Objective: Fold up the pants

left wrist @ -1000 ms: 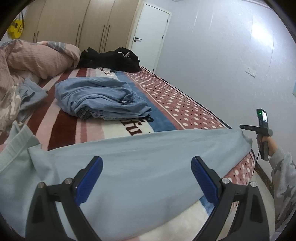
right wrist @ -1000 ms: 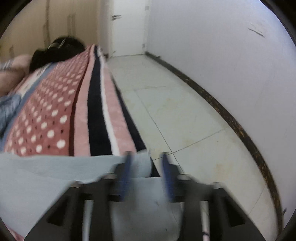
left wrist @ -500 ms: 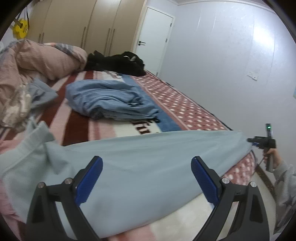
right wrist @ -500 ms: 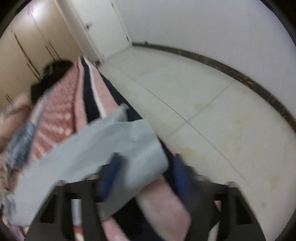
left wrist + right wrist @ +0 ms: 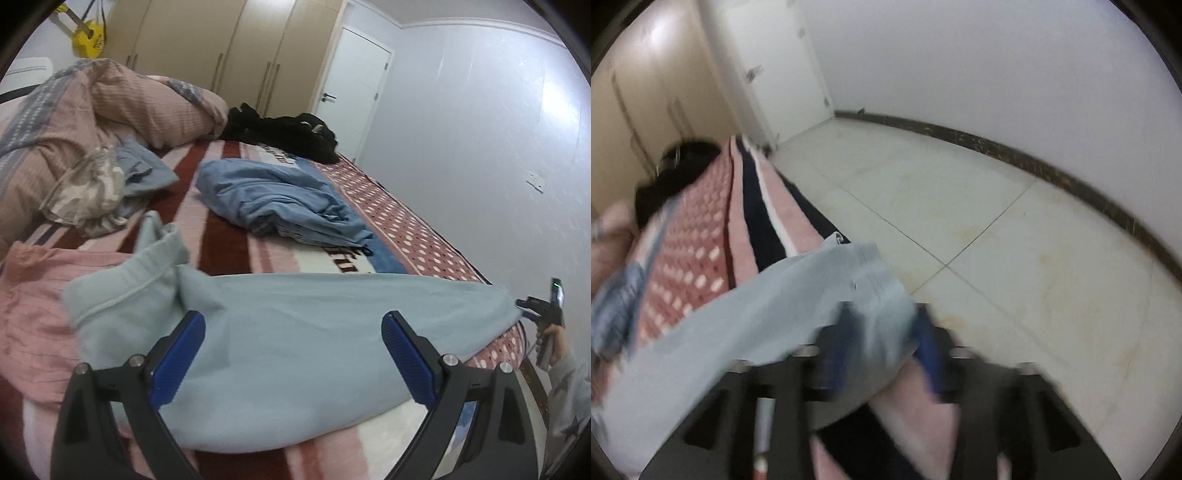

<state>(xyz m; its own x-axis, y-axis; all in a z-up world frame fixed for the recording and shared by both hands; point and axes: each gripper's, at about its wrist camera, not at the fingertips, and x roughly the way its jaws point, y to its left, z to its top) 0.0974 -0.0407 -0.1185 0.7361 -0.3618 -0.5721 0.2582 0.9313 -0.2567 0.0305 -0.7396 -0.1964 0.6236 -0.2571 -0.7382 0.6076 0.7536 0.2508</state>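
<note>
Presently, on the bed: pale blue pants point(image 5: 295, 332) lie stretched sideways across the striped and dotted blanket point(image 5: 391, 225), near its front edge.
Waist end: bunched and creased at the left, lying partly over a pink cloth point(image 5: 33, 302).
Leg end: reaches the bed's right edge, where the cuff point(image 5: 875, 280) hangs over the side above the tiled floor point(image 5: 997, 236).
Left gripper point(image 5: 293, 354): jaws spread wide above the middle of the pants, nothing between the blue pads, no contact visible.
Right gripper point(image 5: 886, 347): blurred; jaws opening, with the cuff end lying between them, pads not pressing on the cloth.
Behind the pants: crumpled blue garment point(image 5: 280, 203) mid-bed, black clothing point(image 5: 284, 133) near the far end, pink quilt point(image 5: 92, 122) heaped at the left.
Room: beige wardrobe point(image 5: 229, 51), white door point(image 5: 351, 96).
</note>
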